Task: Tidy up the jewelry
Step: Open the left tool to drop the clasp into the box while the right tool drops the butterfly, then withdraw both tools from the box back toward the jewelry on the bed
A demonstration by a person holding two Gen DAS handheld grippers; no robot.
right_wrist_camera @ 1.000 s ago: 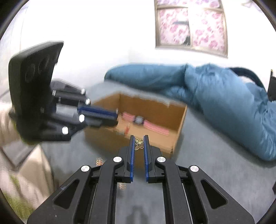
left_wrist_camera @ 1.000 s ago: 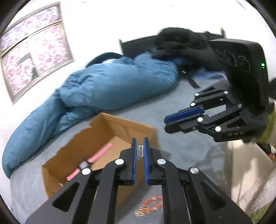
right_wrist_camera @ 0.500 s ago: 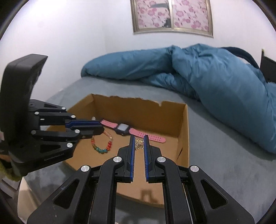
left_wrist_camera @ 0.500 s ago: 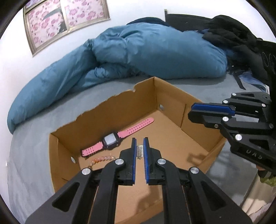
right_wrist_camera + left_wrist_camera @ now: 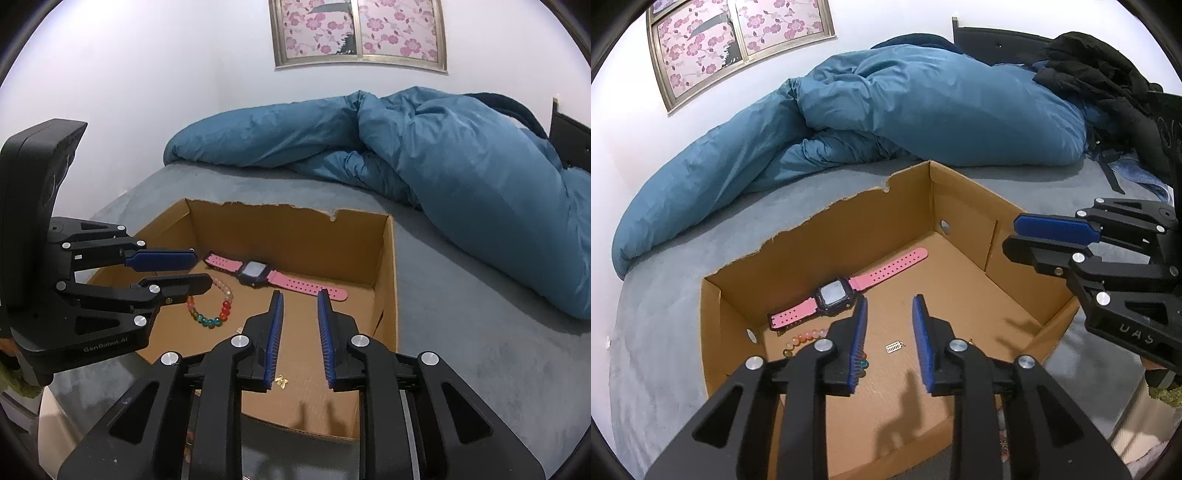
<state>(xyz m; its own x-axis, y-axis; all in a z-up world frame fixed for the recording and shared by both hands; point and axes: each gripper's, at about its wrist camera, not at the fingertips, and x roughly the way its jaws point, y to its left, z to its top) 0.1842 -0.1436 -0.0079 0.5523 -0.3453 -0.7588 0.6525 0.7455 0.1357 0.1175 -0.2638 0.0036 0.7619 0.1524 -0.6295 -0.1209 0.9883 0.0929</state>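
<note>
Both grippers hover over the cardboard box [image 5: 964, 206] on the grey bed [image 5: 665, 314], both empty.

Left gripper [image 5: 888, 341]: fingers spread wide, nothing between them. Small silver rectangular charm [image 5: 894, 347] lies loose on the box floor, seen through the gap between the fingers, touching neither.

Right gripper [image 5: 298, 338]: fingers also spread, holding nothing. Gold butterfly charm [image 5: 281, 381] lies on the box floor near the front wall, just beside the left finger's tip in this view; cannot tell if it touches.

Already in the box:
- pink watch [image 5: 255, 274] flat along the back wall, strap stretched out
- bead bracelet [image 5: 210, 306] toward the left-hand side of the floor, in front of the watch, partly hidden behind the left gripper in the right wrist view

So four pieces sit inside the box, apart from one another, none stacked.

Left to do, as a guess: something small and orange-pink shows outside the box by its front right corner at the bottom of the left wrist view [image 5: 1003, 443], too blurred to name; possibly more jewelry. If so, the task is well along but not finished. Blue duvet [image 5: 461, 158] and black clothing [image 5: 1100, 85] at the far side of the bed are not involved.
</note>
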